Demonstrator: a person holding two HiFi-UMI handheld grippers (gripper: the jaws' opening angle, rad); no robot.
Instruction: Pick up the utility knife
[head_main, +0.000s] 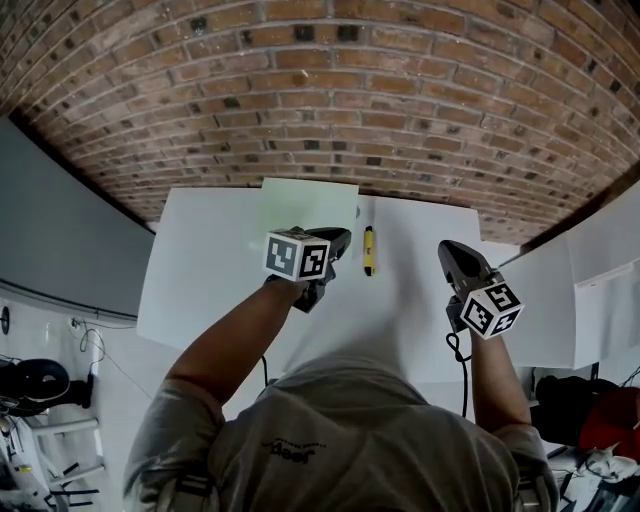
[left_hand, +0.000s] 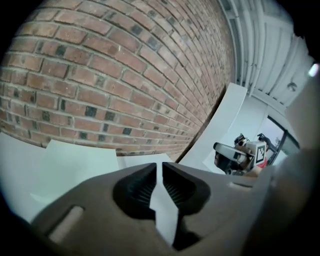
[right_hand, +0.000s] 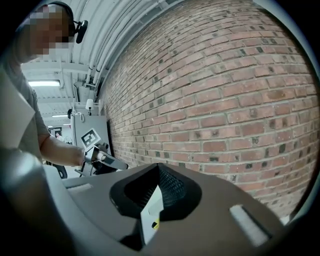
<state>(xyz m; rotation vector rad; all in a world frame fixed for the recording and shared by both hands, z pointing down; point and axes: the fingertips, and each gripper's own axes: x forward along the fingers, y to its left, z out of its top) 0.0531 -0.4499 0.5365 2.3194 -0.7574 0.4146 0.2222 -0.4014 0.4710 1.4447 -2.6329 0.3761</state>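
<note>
**A:** White table (head_main: 220, 270) against a brick wall. What's nearest the person?

**B:** Both forearms reach out over the near half of the table, one gripper in each hand. The left gripper (head_main: 340, 238) is over the middle. Its own view shows the jaws drawn together to a thin slit, with only bare white tabletop behind it, so it's holding nothing.

**A:** And the other one?

**B:** The right gripper (head_main: 447, 248) is off to the right, well clear of the left one. Its jaws meet at the tips and aren't clamped on anything. A speck of yellow and black shows low in the slit in its own view. I'd take that for the knife lying beyond the jaws, not something it's gripping.

**A:** So where's the utility knife?

**B:** The utility knife (head_main: 369, 250) is yellow and lies flat on the table, lengthwise towards the wall. It's between the two grippers, just beside the left one's tips, and neither touches it. Farther back is a pale sheet of paper (head_main: 300, 205), then the brick wall (head_main: 320, 100).

**A:** How far along is the task?

**B:** Only the approach, I'd say. The left looks the likelier one to take it, but it would have to open its jaws, straddle the handle, close on it and lift, and none of that is done yet
</note>
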